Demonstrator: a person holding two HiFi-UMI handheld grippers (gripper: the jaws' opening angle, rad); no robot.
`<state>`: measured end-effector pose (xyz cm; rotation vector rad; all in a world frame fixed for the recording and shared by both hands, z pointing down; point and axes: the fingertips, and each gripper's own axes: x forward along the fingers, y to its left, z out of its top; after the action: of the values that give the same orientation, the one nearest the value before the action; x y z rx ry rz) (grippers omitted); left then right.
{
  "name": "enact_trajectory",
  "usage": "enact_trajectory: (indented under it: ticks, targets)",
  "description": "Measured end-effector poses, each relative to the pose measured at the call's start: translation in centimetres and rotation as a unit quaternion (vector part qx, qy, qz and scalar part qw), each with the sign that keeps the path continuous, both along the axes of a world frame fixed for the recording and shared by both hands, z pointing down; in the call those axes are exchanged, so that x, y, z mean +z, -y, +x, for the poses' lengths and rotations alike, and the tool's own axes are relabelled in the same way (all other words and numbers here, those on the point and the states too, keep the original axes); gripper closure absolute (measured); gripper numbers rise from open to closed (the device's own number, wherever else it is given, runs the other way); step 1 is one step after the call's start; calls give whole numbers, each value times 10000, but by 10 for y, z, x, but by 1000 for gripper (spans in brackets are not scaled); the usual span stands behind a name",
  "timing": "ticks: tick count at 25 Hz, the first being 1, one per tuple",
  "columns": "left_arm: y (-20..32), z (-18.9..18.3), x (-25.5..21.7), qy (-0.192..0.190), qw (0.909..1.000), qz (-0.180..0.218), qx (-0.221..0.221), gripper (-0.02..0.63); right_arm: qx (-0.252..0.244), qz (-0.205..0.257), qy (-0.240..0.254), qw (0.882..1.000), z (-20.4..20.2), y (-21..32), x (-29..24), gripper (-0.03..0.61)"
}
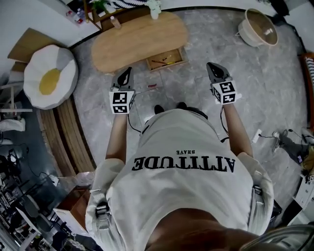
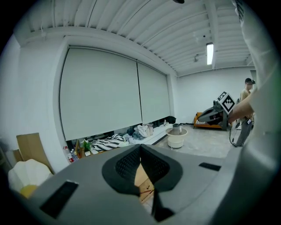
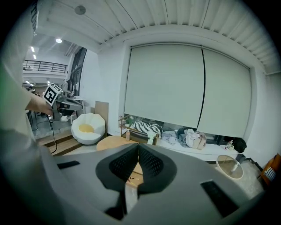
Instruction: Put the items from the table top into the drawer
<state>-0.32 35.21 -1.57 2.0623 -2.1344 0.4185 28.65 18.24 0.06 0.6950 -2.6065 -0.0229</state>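
Note:
The low oval wooden table point(image 1: 140, 39) stands ahead of me, its top bare apart from a white object point(image 1: 154, 10) at the back edge. Its drawer point(image 1: 166, 59) is pulled open toward me, with a few slim red and dark items inside. My left gripper point(image 1: 128, 70) hangs in the air short of the table's near edge, shut and holding nothing. To the right of the drawer my right gripper point(image 1: 211, 65) is raised the same way, shut and empty. In the left gripper view the pads meet point(image 2: 140, 147) over the drawer point(image 2: 147, 191); in the right gripper view they meet point(image 3: 138, 147) likewise.
An egg-shaped cushion point(image 1: 49, 76) lies at the left beside wooden steps point(image 1: 68, 132). A white basket point(image 1: 257, 27) sits at the far right. A small red thing point(image 1: 152, 86) lies on the floor before the drawer. Cables point(image 1: 284, 139) trail at the right.

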Motion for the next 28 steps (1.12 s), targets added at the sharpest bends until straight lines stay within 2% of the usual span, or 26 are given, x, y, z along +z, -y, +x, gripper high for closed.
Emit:
enact_trajectory:
  ticks: [7,21,28]
  targets:
    - [1,14,7,-80,9998,-71,-138,592,-158,8,-2,9999,0,15,0,560]
    - [9,6,15,-119,9995,-164,-260,592,-290,-20,40,9996,-15,29,3,560]
    - [11,6,10,-127,9995,-135,-267,592,-270,15,49,9996,-11,29,-2,560]
